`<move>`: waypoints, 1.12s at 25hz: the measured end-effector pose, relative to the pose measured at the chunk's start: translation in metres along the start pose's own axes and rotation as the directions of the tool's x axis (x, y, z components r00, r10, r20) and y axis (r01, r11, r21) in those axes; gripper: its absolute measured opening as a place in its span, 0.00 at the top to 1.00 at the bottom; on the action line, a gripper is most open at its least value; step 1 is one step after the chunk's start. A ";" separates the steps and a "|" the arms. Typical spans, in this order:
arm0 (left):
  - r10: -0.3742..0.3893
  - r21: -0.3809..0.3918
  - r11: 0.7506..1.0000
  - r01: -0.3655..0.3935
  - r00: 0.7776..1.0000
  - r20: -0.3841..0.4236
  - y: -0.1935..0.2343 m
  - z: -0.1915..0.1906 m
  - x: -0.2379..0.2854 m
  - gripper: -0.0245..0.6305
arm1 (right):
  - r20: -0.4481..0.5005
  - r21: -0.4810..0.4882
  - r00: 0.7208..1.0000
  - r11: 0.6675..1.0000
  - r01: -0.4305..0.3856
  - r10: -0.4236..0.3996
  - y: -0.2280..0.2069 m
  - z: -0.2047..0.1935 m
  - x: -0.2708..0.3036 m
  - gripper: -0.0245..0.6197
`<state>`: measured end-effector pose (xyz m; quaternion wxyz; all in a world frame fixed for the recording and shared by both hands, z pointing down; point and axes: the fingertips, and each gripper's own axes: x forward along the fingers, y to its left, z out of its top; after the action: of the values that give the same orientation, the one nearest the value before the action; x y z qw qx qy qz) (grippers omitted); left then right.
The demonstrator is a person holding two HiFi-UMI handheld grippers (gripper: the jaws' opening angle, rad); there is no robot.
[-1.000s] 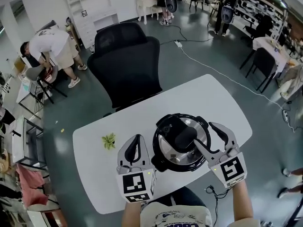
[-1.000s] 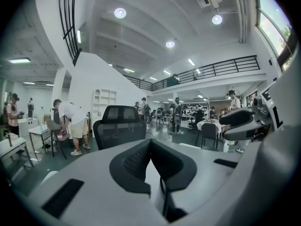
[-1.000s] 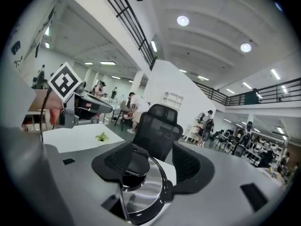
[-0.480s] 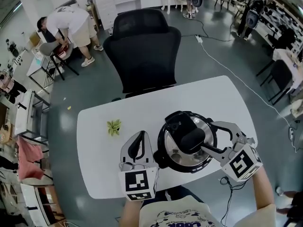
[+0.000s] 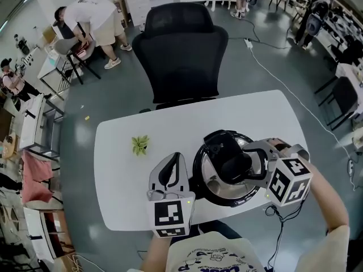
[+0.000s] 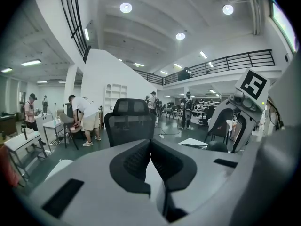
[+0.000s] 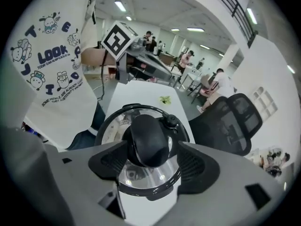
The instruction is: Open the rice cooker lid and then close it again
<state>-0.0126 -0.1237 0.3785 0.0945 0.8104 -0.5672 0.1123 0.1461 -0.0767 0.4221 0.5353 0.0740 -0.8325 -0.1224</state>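
Observation:
The black rice cooker (image 5: 211, 181) stands on the white table (image 5: 122, 177) with its steel lid (image 7: 137, 177) down. My right gripper (image 5: 245, 163) reaches in from the right and points steeply down. Its jaws stand on either side of the lid's black handle (image 7: 149, 136). They have just been opening and do not press on the handle. In the right gripper view the right gripper (image 7: 151, 148) shows a slim gap beside the handle. My left gripper (image 5: 173, 160) rests shut just left of the cooker, holding nothing. In its own view the left gripper (image 6: 150, 145) has its pads meeting.
A small green plant (image 5: 140, 145) lies on the table left of the cooker. A black office chair (image 5: 182, 44) stands behind the table. A cable (image 5: 279, 231) hangs off the near right edge. People work at desks far off at the left.
My right gripper has dropped and rolled over the lid, so both jaws now flank the handle, and they stand wider. The left gripper has barely moved.

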 end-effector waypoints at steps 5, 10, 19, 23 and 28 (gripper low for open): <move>0.011 -0.006 1.000 -0.011 1.000 -0.005 0.003 -0.002 0.000 0.94 | -0.063 -0.076 0.995 0.994 -0.084 0.079 0.004 -0.001 0.015 0.41; 0.010 -0.007 1.000 -0.010 1.000 -0.018 0.007 -0.008 -0.001 0.94 | -0.088 -0.094 0.983 0.981 -0.167 0.159 0.008 0.005 0.028 0.42; 0.015 -0.017 1.000 -0.015 0.999 -0.032 0.012 -0.013 -0.003 0.94 | -0.180 -0.123 0.955 0.957 -0.261 0.237 0.010 0.005 0.038 0.42; 0.024 -0.026 0.999 -0.025 0.999 -0.039 0.019 -0.018 -0.002 0.94 | -0.216 -0.114 0.933 0.941 -0.319 0.290 0.013 0.004 0.042 0.43; 0.032 -0.035 0.999 -0.034 0.998 -0.048 0.023 -0.022 0.000 0.94 | -0.240 -0.114 0.907 0.918 -0.379 0.345 0.017 0.002 0.044 0.48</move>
<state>-0.0356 -0.1252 0.4005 0.1207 0.7961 -0.5801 0.1229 0.1261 -0.0708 0.4643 0.6396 -0.1119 -0.7565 -0.0773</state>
